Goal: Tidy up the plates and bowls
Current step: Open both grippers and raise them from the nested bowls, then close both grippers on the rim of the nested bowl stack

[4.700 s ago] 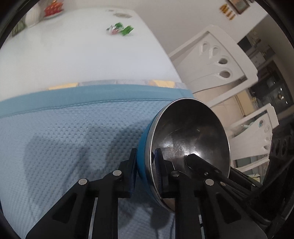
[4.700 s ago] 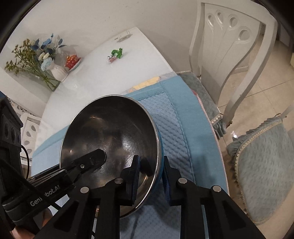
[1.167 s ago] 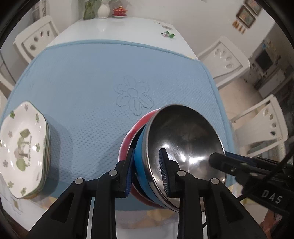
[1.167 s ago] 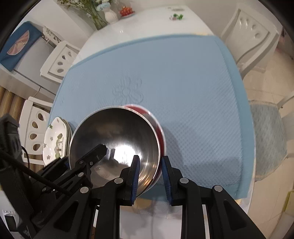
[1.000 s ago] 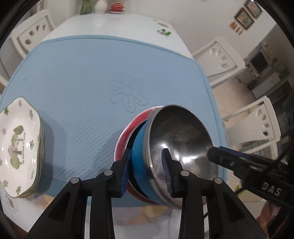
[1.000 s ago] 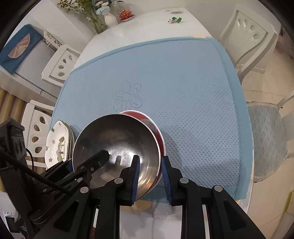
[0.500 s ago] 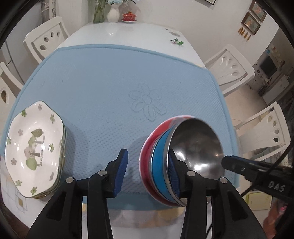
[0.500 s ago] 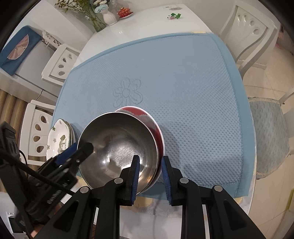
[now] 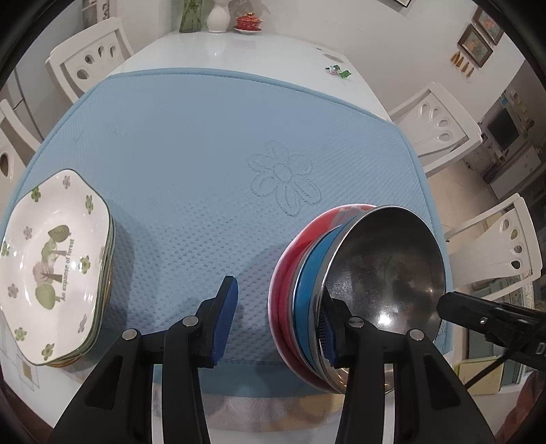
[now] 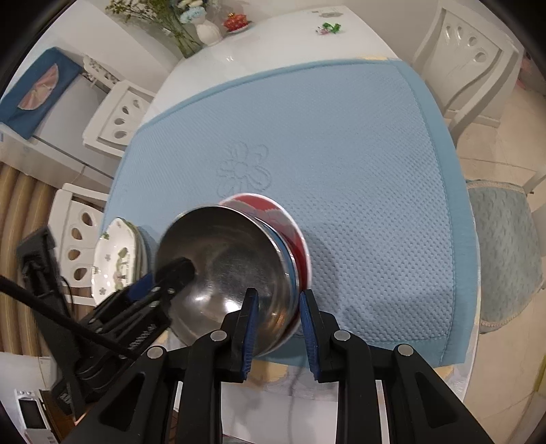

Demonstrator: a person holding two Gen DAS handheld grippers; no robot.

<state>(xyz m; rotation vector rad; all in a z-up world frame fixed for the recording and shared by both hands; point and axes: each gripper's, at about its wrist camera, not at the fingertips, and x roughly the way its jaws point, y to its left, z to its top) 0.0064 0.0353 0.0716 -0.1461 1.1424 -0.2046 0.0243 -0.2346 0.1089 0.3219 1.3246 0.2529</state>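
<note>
A steel bowl with a blue outside (image 9: 385, 266) sits nested in a red bowl (image 9: 290, 252) at the near edge of the blue mat (image 9: 191, 143). My left gripper (image 9: 276, 314) is open, its jaws astride the stack's left rim, apart from it. A stack of white flowered plates (image 9: 44, 252) lies at the mat's left edge. In the right wrist view the steel bowl (image 10: 225, 263) and red bowl (image 10: 293, 235) show, and my right gripper (image 10: 276, 321) has opened a little around the near rim.
White chairs (image 9: 440, 123) stand around the white table (image 9: 218, 51). A vase (image 9: 218, 17), a red lidded cup (image 9: 248, 22) and green candy wrappers (image 9: 338, 71) lie at the far end. A cushioned chair seat (image 10: 505, 252) is to the right.
The blue steel bowl came down across the mat and into the red bowl. My left gripper let go and opened wide. My right gripper's jaws widened around the rim.
</note>
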